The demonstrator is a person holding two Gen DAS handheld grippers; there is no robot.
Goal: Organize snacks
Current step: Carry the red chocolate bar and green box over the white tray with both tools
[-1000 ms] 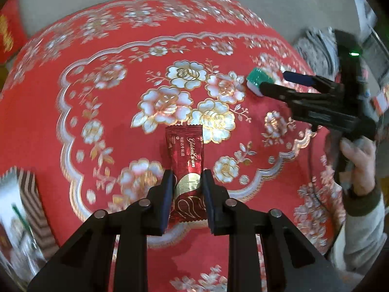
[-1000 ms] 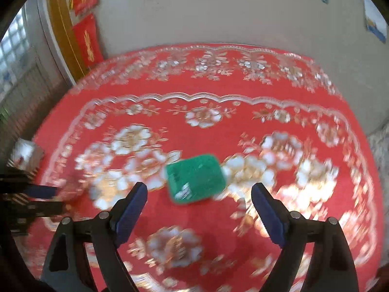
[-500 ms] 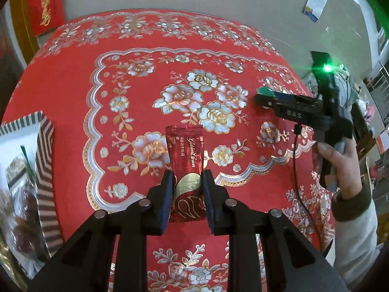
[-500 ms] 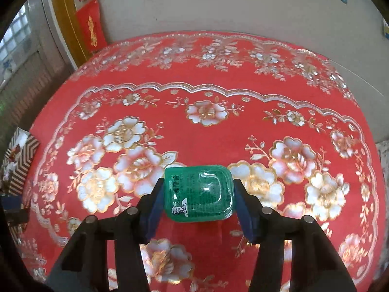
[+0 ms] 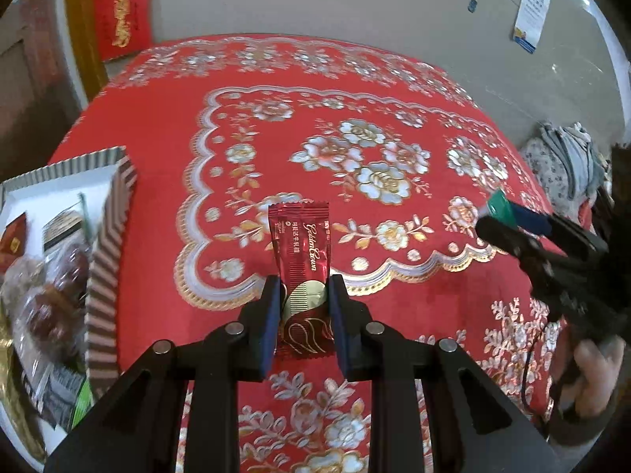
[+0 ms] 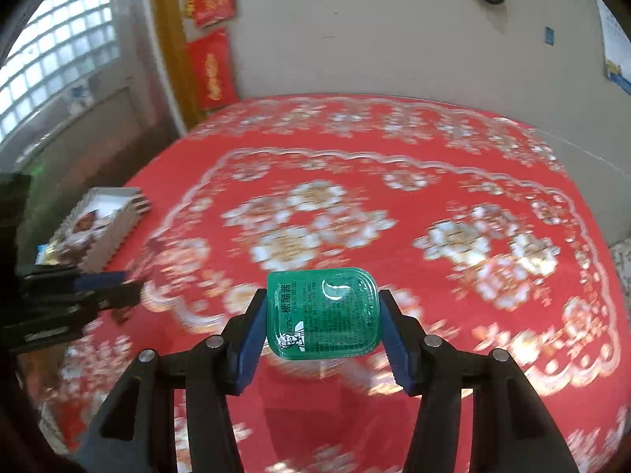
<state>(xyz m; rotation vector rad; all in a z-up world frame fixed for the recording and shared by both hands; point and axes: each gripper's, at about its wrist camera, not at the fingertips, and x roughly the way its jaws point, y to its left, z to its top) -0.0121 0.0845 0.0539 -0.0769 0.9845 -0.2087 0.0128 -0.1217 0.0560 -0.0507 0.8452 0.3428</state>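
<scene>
The left gripper [image 5: 303,295] is clamped narrow on a red wrapper [image 5: 303,276], its long axis running straight out along the fingers, the free end standing forward above the cloth [image 5: 157,149]. The right gripper [image 6: 321,317] is pinched wider on a green tub [image 6: 323,313], held by its two side edges, foil lid facing the camera.

The striped box [image 5: 106,260], already holding wrapped snacks, sits on the cloth left of the left gripper and close beside it; from the right gripper it lies well off to the left, past the other tool. The left hand is therefore nearer, and probably drops first.

The wrapper is glossy, gold-lettered and uncrumpled. The tub is a rounded rectangle printed with small text.
</scene>
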